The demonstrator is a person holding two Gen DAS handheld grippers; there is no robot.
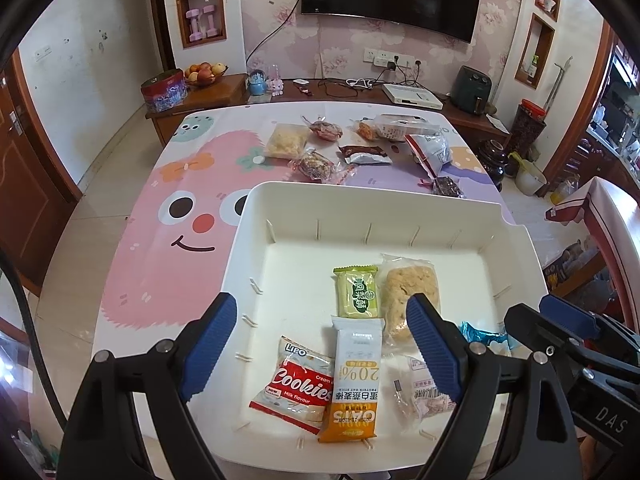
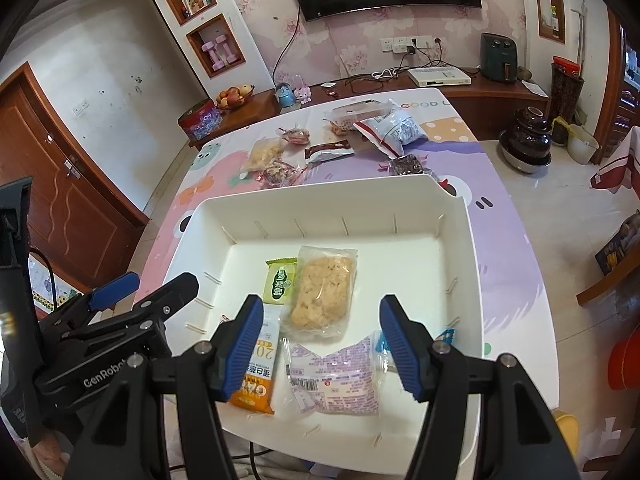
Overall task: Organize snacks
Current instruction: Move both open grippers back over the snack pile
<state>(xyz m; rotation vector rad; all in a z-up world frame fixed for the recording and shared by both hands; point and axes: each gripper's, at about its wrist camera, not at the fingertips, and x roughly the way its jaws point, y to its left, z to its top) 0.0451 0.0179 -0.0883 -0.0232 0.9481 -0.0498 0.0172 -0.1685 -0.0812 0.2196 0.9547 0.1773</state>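
A white bin (image 1: 360,192) stands on the cartoon tablecloth. Inside lie a red Cookies packet (image 1: 298,388), an orange-and-white oat bar (image 1: 354,380), a green packet (image 1: 357,292), a beige crisp cake in clear wrap (image 1: 404,292), a pale lilac-printed packet (image 2: 340,376) and a blue wrapper (image 1: 480,334) at the right wall. My left gripper (image 1: 322,300) hovers open over the Cookies packet and oat bar, touching neither. My right gripper (image 2: 320,300) hangs open above the lilac packet, with nothing between its pads. Each gripper shows at the edge of the other's view.
Several loose snacks (image 1: 360,140) lie on the table beyond the bin's far rim, among them a white-and-red bag (image 2: 390,130) and a dark bar (image 2: 330,150). A wooden TV cabinet (image 1: 224,92) runs behind the table. Tiled floor surrounds it.
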